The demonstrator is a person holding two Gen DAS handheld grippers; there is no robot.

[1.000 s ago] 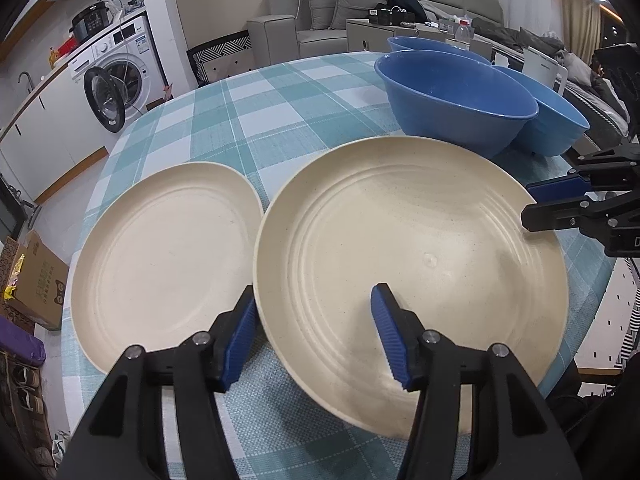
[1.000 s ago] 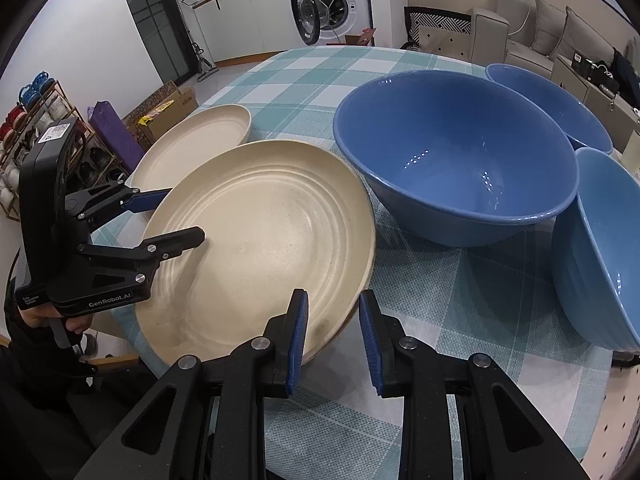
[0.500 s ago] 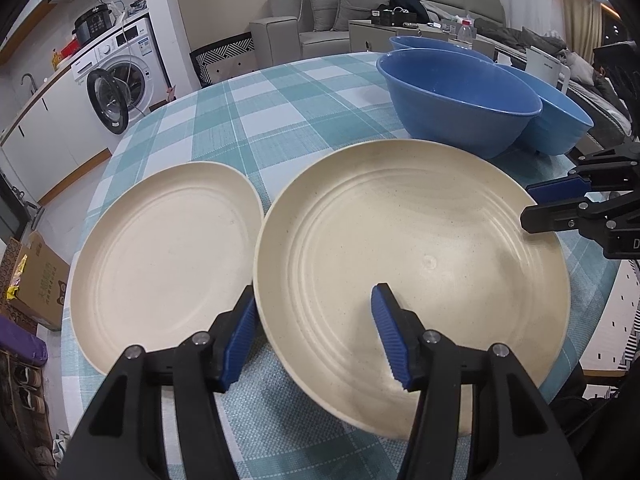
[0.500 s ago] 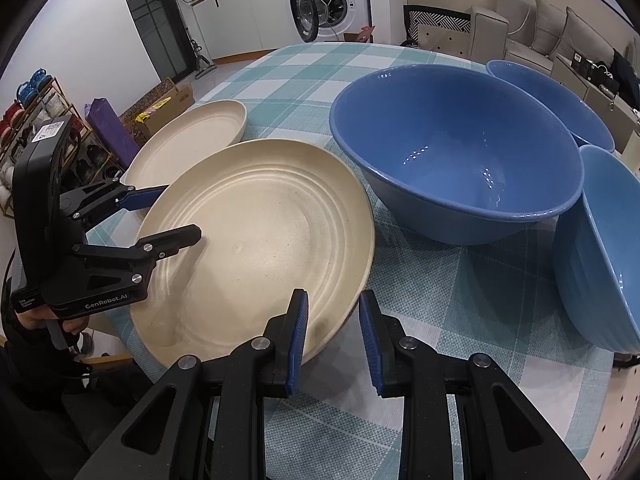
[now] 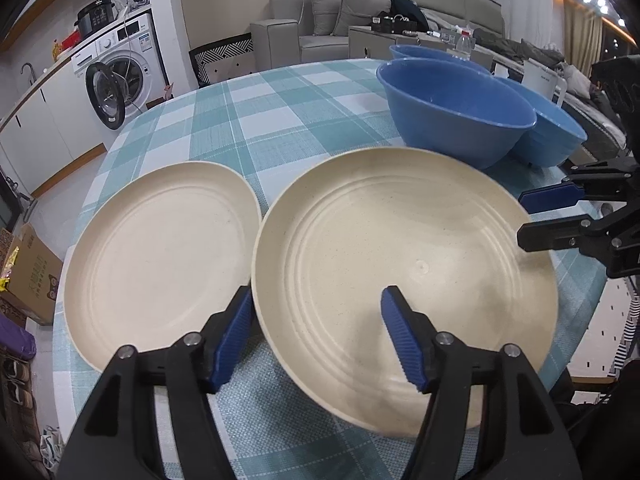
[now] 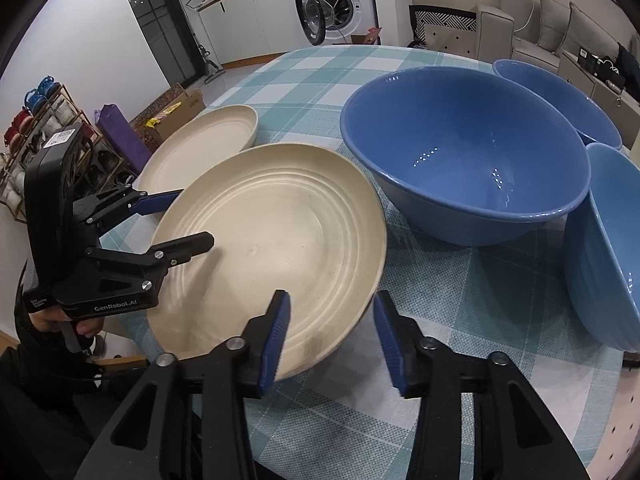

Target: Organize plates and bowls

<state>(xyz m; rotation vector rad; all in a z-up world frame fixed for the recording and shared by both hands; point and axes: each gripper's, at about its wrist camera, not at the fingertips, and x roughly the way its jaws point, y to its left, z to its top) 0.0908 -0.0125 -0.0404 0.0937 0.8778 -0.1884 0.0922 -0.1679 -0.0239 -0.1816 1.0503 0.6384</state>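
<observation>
Round table with teal-and-white check cloth. Behind it, left to right: washing machine with door open, grey sofa.

Small plate lies just outside the left gripper jaws. Big plate has its near rim between them, pads clear; jaws have just been opening.

Right gripper straddles the same plate's other edge, jaws just opened, not pressing. Three blue bowls sit beyond and right of those jaws.
</observation>
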